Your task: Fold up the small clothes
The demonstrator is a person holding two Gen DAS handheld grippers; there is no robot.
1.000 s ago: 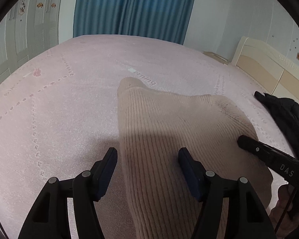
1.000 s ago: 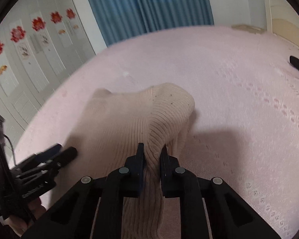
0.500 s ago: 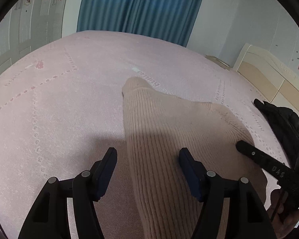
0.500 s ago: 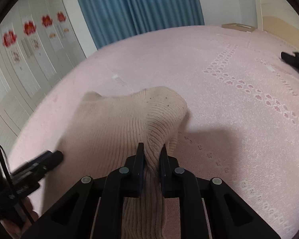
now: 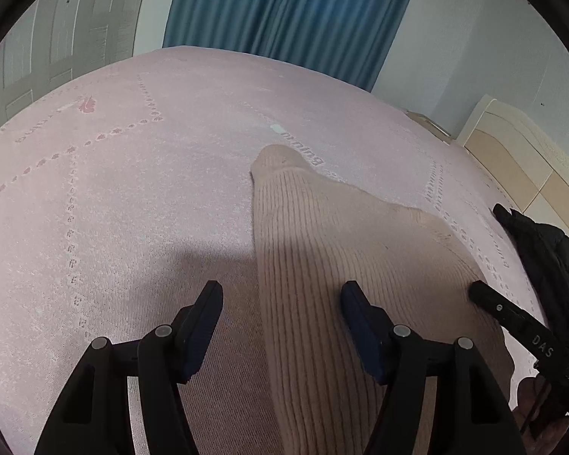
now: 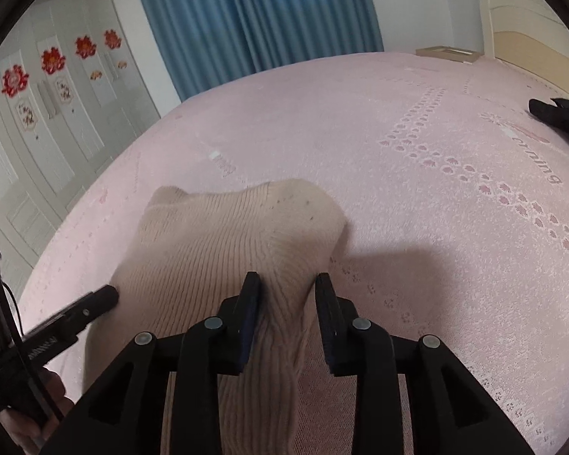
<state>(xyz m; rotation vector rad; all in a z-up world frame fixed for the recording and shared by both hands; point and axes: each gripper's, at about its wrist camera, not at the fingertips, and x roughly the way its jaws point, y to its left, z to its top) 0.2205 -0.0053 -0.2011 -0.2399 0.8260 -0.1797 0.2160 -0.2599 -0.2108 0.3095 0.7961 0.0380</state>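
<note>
Right gripper (image 6: 288, 284) jaws just opening around sweater (image 6: 223, 242); black garment (image 5: 542, 250), perhaps jacket, nearby

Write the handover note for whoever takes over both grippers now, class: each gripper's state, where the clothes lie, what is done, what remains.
Left gripper: open, straddling the beige knit garment's left edge.
Right gripper: jaws have just been opening; knit between them, no longer pinched.
Garment: on the pink bed cover, partly folded, right edge bunched.
Black garment: untouched near the headboard.
Left: flatten the knit, finish folding.
</note>
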